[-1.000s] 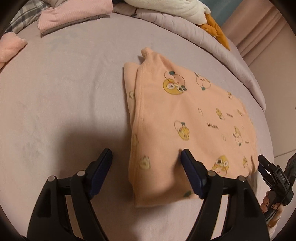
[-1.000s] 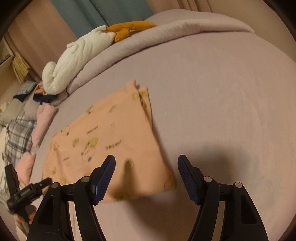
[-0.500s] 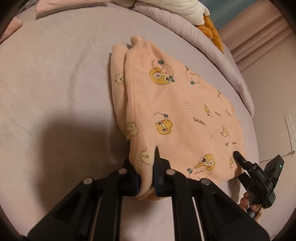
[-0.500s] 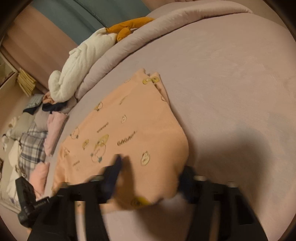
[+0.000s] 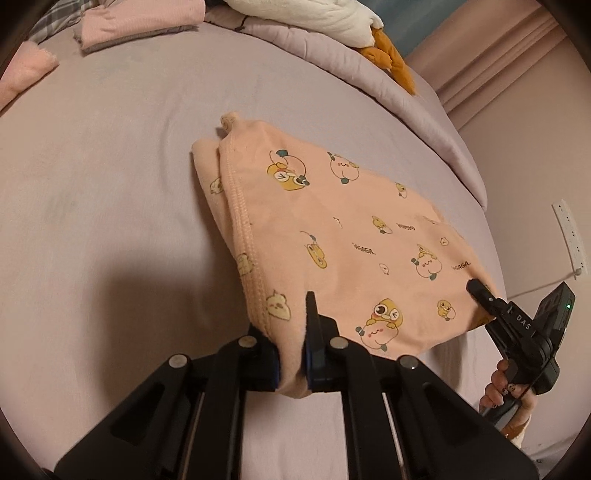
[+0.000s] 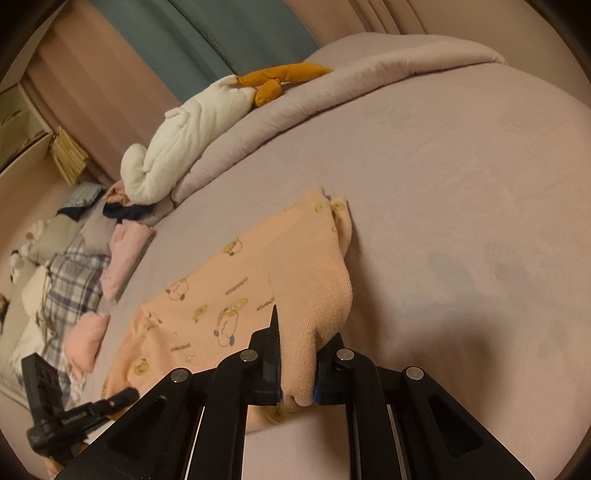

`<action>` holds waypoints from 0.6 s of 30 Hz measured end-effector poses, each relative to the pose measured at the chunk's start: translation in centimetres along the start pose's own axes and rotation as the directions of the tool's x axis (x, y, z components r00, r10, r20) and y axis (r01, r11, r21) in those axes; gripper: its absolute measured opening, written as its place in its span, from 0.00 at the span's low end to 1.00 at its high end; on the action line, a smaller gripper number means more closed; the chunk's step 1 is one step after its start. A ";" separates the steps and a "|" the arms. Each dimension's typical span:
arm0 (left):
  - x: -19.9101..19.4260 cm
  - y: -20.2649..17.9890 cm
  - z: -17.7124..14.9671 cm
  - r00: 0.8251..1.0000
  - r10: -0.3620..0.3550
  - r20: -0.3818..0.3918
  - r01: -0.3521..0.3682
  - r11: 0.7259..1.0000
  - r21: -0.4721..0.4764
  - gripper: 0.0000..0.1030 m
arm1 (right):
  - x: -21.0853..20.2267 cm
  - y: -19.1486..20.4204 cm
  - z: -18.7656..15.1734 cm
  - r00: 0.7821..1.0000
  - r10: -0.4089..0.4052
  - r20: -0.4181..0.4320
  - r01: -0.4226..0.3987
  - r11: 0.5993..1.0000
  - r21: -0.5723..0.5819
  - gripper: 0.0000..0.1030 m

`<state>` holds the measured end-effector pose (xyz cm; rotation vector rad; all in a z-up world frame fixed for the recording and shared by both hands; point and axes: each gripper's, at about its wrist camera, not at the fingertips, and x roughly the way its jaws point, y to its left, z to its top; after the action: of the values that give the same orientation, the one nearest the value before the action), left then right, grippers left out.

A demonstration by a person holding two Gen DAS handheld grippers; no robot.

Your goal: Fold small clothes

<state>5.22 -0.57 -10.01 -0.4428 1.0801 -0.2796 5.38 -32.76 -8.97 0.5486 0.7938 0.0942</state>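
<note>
A peach garment [image 5: 354,236] with yellow cartoon prints lies folded on the lilac bed [image 5: 92,206]. My left gripper [image 5: 291,350] is shut on its near left corner, lifting that edge. My right gripper [image 6: 297,373] is shut on the near right corner of the same garment [image 6: 229,295], with the fabric bunched between the jaws. The right gripper also shows at the right of the left wrist view [image 5: 517,332], and the left gripper at the lower left of the right wrist view [image 6: 74,417]. The far edge still rests on the bed.
A white plush toy [image 6: 192,136] with orange feet lies on the rolled lilac duvet [image 6: 332,92] at the back. Folded pink clothes [image 5: 140,22] and plaid fabric [image 6: 70,291] are piled at the left. A wall with a socket [image 5: 569,236] is at right.
Both grippers went from open over the garment's near edge to shut on its two near corners. The near edge has lifted off the bed.
</note>
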 end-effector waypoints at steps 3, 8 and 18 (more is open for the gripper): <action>-0.8 0.0 -1.6 1.000 0.002 -0.009 -0.002 1.000 0.009 0.08 | -1.3 -0.3 -1.3 1.000 -0.022 -0.009 0.022 1.000 -0.005 0.12; -1.1 -0.1 -3.7 0.999 0.013 -0.030 -0.012 0.999 0.030 0.08 | -2.7 -0.2 -2.9 0.997 -0.071 -0.007 0.071 0.997 -0.025 0.12; -0.1 0.5 -4.6 0.996 0.074 -0.044 -0.073 0.997 0.025 0.13 | -2.0 -1.6 -3.9 0.993 -0.108 -0.053 0.108 0.994 0.004 0.12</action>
<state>1.04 -1.09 -11.99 -0.3761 1.1337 -0.2377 1.03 -33.03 -10.74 0.5102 0.8736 0.0059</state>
